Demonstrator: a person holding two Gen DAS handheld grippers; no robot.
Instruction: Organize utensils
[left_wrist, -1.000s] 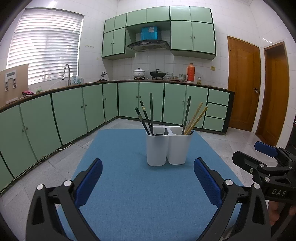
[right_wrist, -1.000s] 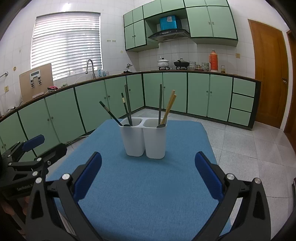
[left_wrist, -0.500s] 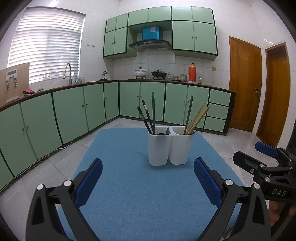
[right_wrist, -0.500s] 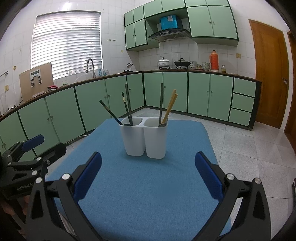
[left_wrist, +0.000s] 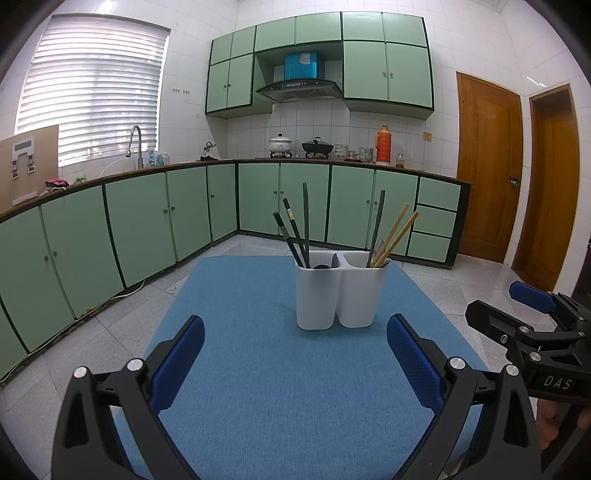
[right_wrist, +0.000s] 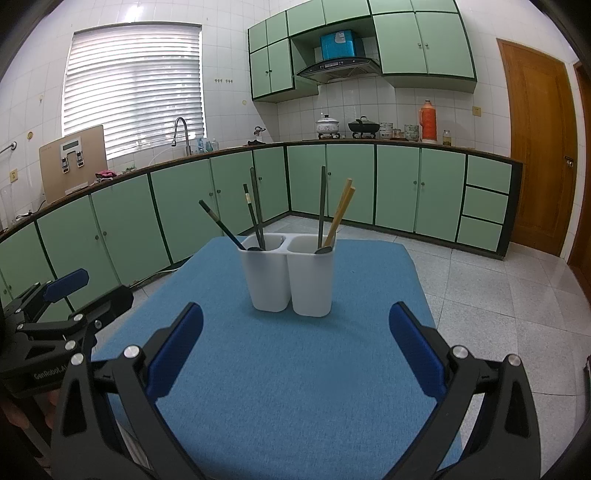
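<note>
straight ahead of the left gripper (left_wrist: 294, 345), centred between its spread blue pads, stands the white two-compartment holder (left_wrist: 340, 291) on the blue mat (left_wrist: 258, 387). its left cup carries the dark chopsticks (left_wrist: 295, 232) and a dark spoon handle; its right cup carries the bamboo chopsticks (left_wrist: 397, 232), another dark handle and a spoon bowl. the left gripper is wide open and grips nothing. the right gripper (right_wrist: 295, 334) is just as wide open, equally empty, and faces the same holder (right_wrist: 290, 275) from slightly further right, with the mat (right_wrist: 295, 387) bare beneath it.

over the last second almost nothing has changed: in the left view the holder has drifted a touch to the right and a little lower, which suggests only a small shift of the hand, while the right view is practically identical. no utensil has moved between cups. by my reading the sorting is either about to start or already finished, since nothing lies loose on the mat. if a mixed cup needs fixing, the next reach would go forward and up to a handle tip above the rim.
</note>
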